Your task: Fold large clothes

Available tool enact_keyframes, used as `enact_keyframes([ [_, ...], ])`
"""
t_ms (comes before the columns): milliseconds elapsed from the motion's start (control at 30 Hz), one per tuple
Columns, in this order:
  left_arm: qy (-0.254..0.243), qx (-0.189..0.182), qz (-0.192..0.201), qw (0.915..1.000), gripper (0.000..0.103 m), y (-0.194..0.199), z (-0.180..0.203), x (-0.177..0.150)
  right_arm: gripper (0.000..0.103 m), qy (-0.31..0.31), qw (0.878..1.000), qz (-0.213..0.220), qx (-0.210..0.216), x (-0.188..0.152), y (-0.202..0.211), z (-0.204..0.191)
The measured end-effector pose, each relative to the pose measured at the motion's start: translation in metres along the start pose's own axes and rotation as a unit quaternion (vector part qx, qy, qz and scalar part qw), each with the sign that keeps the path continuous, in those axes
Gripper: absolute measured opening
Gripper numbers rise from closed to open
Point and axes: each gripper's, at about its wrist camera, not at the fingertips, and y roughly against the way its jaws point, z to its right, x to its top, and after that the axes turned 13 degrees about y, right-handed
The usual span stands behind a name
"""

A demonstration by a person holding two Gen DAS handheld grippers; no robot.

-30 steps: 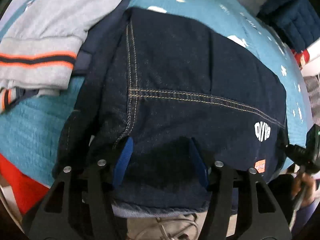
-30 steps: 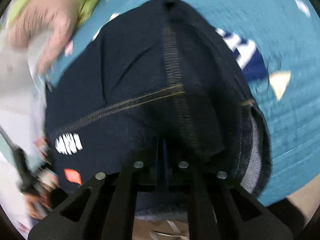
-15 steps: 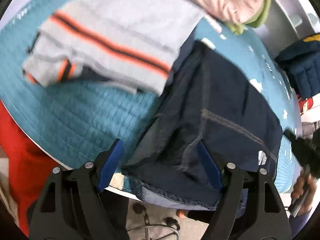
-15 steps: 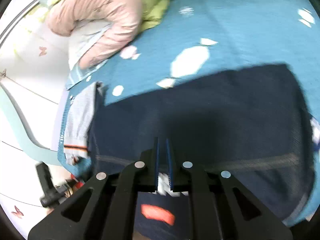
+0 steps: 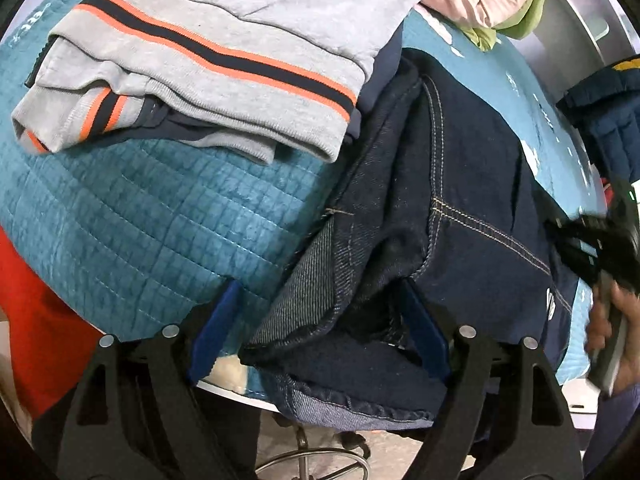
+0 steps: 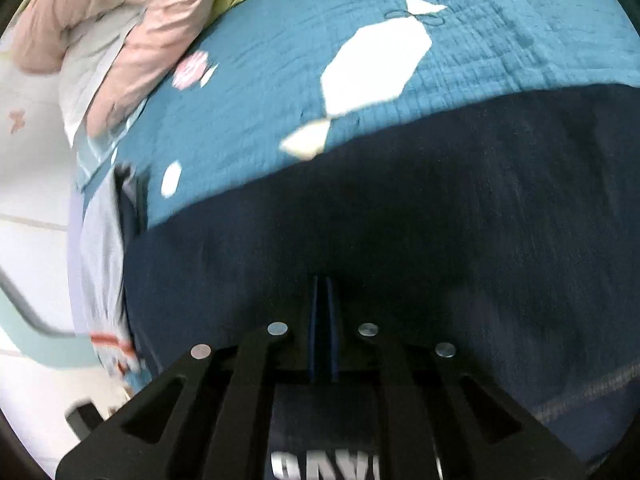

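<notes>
A folded pair of dark blue jeans (image 5: 460, 184) lies on the teal quilted bed cover (image 5: 132, 220), its hem hanging over the near edge. My left gripper (image 5: 320, 332) is open, its blue pads either side of the jeans' near left corner. In the right wrist view the jeans (image 6: 400, 232) fill the lower half. My right gripper (image 6: 322, 344) is shut, its pads pressed together just above the denim, with nothing visibly between them. The right gripper also shows in the left wrist view (image 5: 592, 248) at the jeans' right edge.
A folded grey sweater with orange and navy stripes (image 5: 208, 52) lies left of the jeans, overlapping them. A pink and green padded jacket (image 6: 120, 28) lies at the far side of the bed. A navy garment (image 5: 604, 120) is at the right. A red cloth (image 5: 36, 320) hangs at lower left.
My left gripper pulled back and left off the jeans, staying open at their near corner. My right gripper swung up over the jeans' top and stayed shut.
</notes>
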Motion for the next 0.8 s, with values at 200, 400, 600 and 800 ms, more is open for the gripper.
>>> enact_keyframes([
  [200, -0.005, -0.006, -0.002, 1.0000, 0.077, 0.006, -0.005, -0.007, 0.010, -0.022, 0.999, -0.032, 0.025, -0.090, 0.022, 0.007],
  [400, -0.005, -0.011, -0.001, 0.9999, 0.069, 0.010, -0.004, -0.013, 0.000, -0.016, 0.999, 0.011, 0.029, -0.118, 0.015, 0.019],
  [600, -0.012, -0.035, 0.004, 0.9993, 0.035, 0.019, -0.002, -0.022, 0.003, -0.002, 1.000, 0.006, 0.029, -0.138, 0.027, 0.005],
  [800, -0.037, -0.046, 0.024, 0.9979, 0.016, 0.045, 0.016, -0.029, 0.006, 0.007, 0.998, 0.033, 0.052, -0.137, 0.029, 0.009],
])
